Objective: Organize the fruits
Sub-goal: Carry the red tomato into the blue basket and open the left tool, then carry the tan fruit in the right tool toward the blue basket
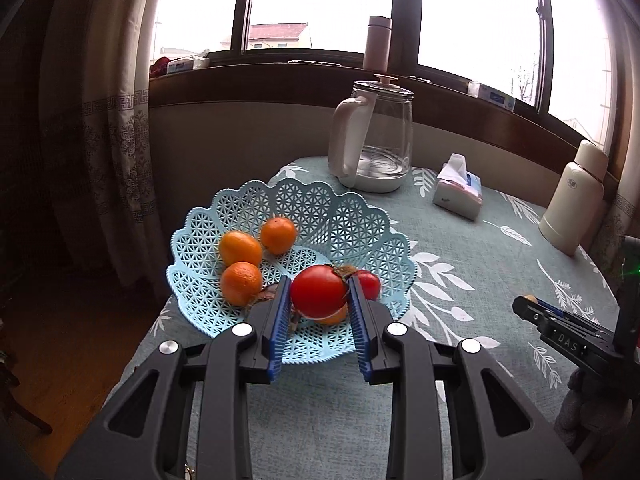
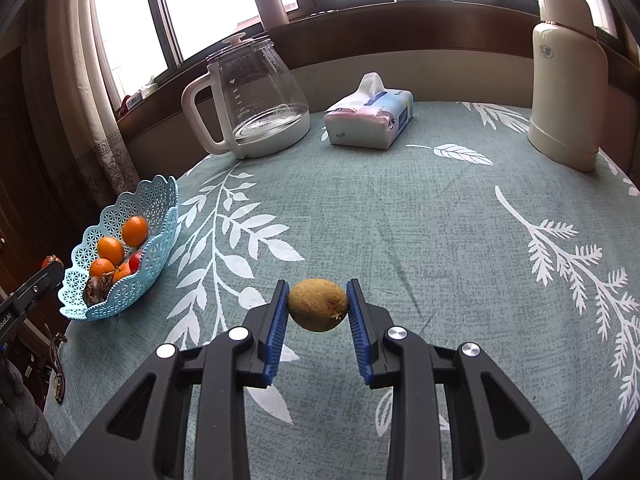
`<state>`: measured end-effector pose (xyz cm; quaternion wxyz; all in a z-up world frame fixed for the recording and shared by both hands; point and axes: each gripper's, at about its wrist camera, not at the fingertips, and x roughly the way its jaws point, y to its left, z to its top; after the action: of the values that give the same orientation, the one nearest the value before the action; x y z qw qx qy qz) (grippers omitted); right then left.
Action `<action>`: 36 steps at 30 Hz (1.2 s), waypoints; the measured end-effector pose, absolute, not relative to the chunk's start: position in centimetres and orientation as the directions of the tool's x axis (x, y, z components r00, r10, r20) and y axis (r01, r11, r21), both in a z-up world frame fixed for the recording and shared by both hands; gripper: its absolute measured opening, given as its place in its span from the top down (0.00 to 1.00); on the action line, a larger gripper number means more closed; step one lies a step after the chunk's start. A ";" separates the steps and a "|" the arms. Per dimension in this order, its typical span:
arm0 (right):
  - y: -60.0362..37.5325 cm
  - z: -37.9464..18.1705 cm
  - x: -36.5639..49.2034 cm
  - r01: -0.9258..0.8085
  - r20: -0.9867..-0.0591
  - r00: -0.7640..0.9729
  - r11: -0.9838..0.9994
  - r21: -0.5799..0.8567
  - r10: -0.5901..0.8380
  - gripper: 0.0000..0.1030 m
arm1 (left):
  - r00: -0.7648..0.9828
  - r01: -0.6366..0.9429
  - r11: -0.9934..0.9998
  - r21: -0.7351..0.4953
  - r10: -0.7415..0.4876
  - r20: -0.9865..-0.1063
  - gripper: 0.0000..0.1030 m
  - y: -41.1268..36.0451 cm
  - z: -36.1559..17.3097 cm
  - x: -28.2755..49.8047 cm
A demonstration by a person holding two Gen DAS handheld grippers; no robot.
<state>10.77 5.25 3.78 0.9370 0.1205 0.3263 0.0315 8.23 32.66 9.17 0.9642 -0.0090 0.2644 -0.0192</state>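
A light-blue lattice fruit basket (image 1: 320,208) stands at the table's left edge, seen also in the right wrist view as the basket (image 2: 156,196). Three oranges (image 1: 240,248) lie in its left half, and a small red fruit (image 1: 369,284) lies to the right. My left gripper (image 1: 319,282) is shut on a red persimmon (image 1: 319,291), held just above the basket's near side. My right gripper (image 2: 318,283) is shut on a brown kiwi (image 2: 318,304), lifted a little over the tablecloth and well to the right of the basket. A dark fruit (image 2: 94,290) lies at the basket's near end.
A glass kettle (image 2: 256,100) with a white handle, a tissue pack (image 2: 368,120) and a cream thermos (image 2: 568,96) stand along the far side of the leaf-patterned tablecloth (image 2: 440,220). A pink bottle (image 1: 377,44) stands on the window sill. The table drops off left of the basket, beside a curtain (image 1: 116,140).
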 end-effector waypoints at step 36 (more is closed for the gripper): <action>8.0 6.3 10.1 -0.120 -0.566 0.762 0.927 0.355 0.316 0.71 | 0.903 -0.125 0.992 -0.032 0.101 -0.418 0.27 36.6 9.6 4.0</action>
<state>10.10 8.00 6.33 0.9264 0.1506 0.3245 0.1177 3.99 36.65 9.64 0.9750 -0.0289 0.2128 0.0579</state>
